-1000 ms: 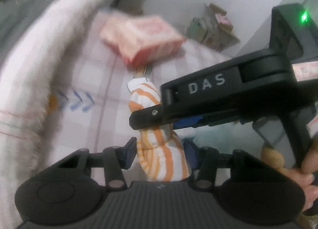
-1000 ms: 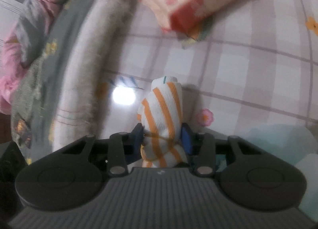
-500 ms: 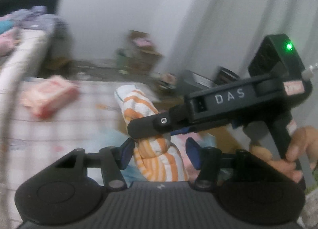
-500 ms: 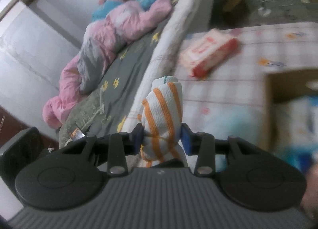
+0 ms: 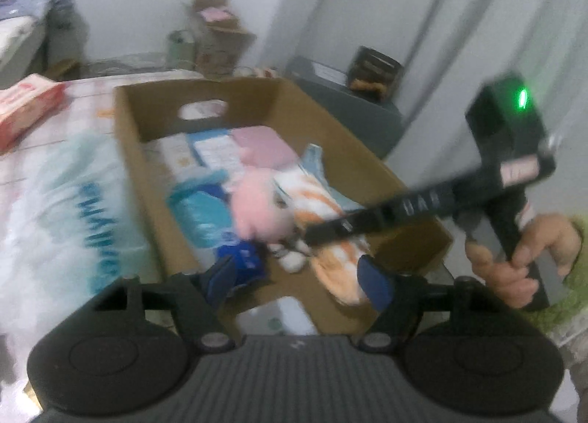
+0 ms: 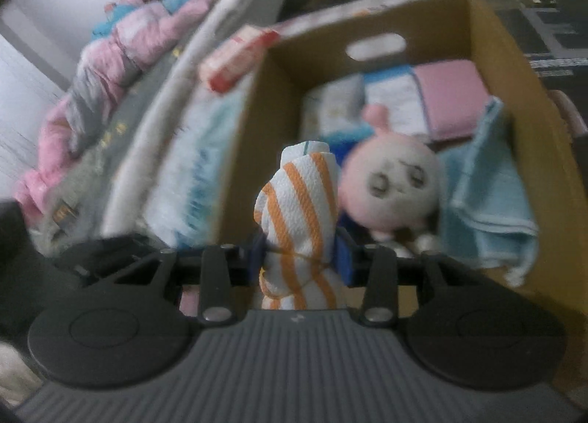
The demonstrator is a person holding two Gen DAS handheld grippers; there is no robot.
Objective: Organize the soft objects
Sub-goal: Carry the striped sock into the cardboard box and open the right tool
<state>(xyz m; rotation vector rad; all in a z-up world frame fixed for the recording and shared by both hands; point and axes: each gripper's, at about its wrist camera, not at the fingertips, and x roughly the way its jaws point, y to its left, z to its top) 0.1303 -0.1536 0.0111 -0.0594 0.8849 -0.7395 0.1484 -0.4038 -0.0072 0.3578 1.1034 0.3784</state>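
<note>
Two tools over brown cardboard box (image 6: 544,151): right gripper (image 6: 299,257) clamped on rolled, orange-striped waffle-weave towel (image 6: 297,202); left gripper (image 5: 301,278) opening, pads off cloth.

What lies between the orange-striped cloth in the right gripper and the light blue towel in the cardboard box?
In the right wrist view, a pink plush toy sits between the orange-striped cloth and the light blue towel, inside the cardboard box.
</note>
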